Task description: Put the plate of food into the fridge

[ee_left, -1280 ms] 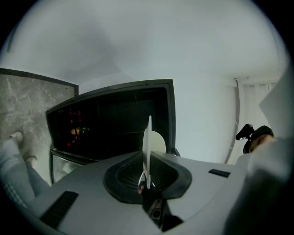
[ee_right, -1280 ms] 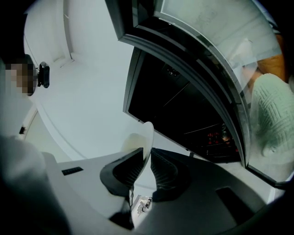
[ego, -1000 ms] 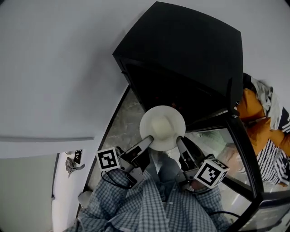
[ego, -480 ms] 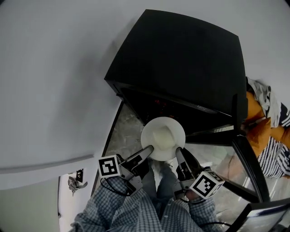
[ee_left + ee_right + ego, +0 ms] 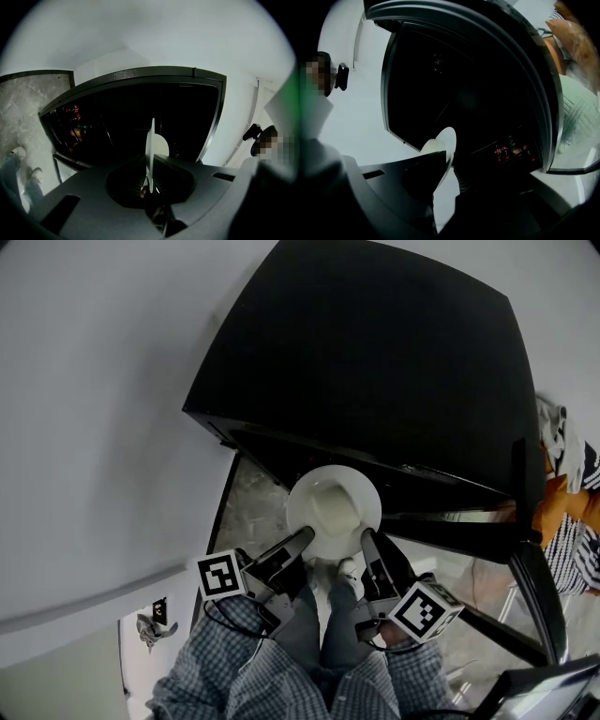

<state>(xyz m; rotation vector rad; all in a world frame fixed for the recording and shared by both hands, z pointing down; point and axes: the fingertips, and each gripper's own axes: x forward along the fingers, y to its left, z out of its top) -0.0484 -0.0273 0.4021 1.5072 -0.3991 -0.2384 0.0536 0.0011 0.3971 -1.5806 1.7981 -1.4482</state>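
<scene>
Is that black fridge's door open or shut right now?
Open. The fridge has its glass door swung aside, and the left gripper view looks into its dark inside, red items on a shelf.

- Fridge (image 5: 375, 362): glossy black casing and a dark interior, with small red and green spots (image 5: 74, 112) inside.
- Plate (image 5: 363, 491): plain white. The food (image 5: 330, 512) on it is pale cream.
- Left gripper (image 5: 302, 538) and right gripper (image 5: 367, 538): dark grey tongs. Each marker cube is white with a black square pattern.
- Sleeves (image 5: 234, 676): blue-and-white check.
- Trousers (image 5: 330, 629): grey-blue.
- Shoes (image 5: 18, 152): white.
- Floor (image 5: 251, 507): grey, marbled with paler veins.
- Wall (image 5: 94, 381): plain pale grey.
- Cloth (image 5: 562, 502): orange, lying beside a navy-and-white striped fabric (image 5: 572, 542).
</scene>
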